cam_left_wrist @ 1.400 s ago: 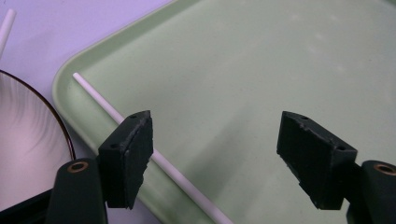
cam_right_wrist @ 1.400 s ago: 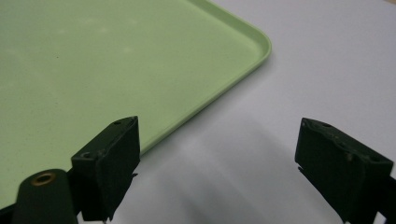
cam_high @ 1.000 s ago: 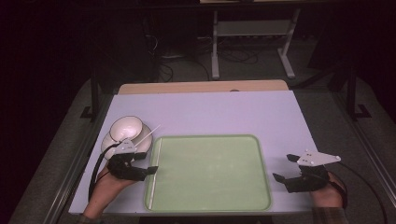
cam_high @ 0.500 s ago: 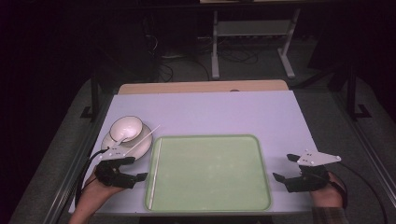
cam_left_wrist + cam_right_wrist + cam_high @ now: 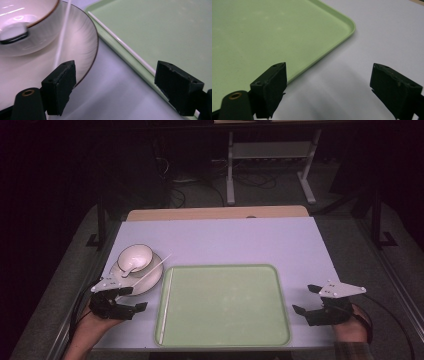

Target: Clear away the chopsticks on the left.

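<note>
So on the left we've got our left gripper [image 5: 131, 300] with jaws apart, holding nothing, just near of the saucer [image 5: 150, 279]. The bowl [image 5: 135, 258] sits on it with a spoon, we think, inside. One chopstick [image 5: 149, 270] lies across the saucer; the other chopstick [image 5: 165, 302] is already in the green tray [image 5: 280, 320]. Right gripper [image 5: 304, 299] waits open, empty. Most of it's left.

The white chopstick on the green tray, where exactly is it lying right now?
In the high view the chopstick lies lengthwise inside the green tray, against its left rim, right of the plate and just ahead of the left gripper.
</note>
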The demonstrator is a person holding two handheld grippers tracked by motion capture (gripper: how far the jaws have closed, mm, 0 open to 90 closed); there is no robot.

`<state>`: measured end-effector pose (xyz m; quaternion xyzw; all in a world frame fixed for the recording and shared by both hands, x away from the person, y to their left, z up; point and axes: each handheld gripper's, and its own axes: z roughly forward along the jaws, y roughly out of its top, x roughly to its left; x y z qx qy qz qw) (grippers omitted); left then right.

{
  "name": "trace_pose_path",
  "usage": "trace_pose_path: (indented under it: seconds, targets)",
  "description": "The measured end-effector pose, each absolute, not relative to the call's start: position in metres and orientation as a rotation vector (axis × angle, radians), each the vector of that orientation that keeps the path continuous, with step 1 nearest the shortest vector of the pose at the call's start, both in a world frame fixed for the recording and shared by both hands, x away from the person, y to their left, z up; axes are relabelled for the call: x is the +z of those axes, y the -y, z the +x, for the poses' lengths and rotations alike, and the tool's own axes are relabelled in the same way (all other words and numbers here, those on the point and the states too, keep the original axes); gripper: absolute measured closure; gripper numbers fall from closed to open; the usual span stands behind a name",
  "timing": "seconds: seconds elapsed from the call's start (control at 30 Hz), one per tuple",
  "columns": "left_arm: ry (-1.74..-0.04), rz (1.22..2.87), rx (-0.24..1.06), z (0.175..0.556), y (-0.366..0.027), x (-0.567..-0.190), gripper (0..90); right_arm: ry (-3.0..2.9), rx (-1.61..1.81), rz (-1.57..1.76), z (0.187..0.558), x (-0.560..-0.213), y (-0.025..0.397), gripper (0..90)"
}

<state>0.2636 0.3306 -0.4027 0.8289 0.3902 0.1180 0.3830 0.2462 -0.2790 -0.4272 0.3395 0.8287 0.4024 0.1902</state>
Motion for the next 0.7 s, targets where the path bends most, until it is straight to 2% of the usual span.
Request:
trace_pose_path:
  seconds: [0.3,0.7]
  targets:
    - [-1.088,2.06,0.437,0.273,-0.361,-0.402,23.3,-2.333,1.128,0.952,0.247,-0.428,0.278,13.1]
    - [-1.139,2.035,0.418,0.297,-0.369,-0.414,42.4,-2.337,1.123,0.952,0.247,-0.428,0.278,13.1]
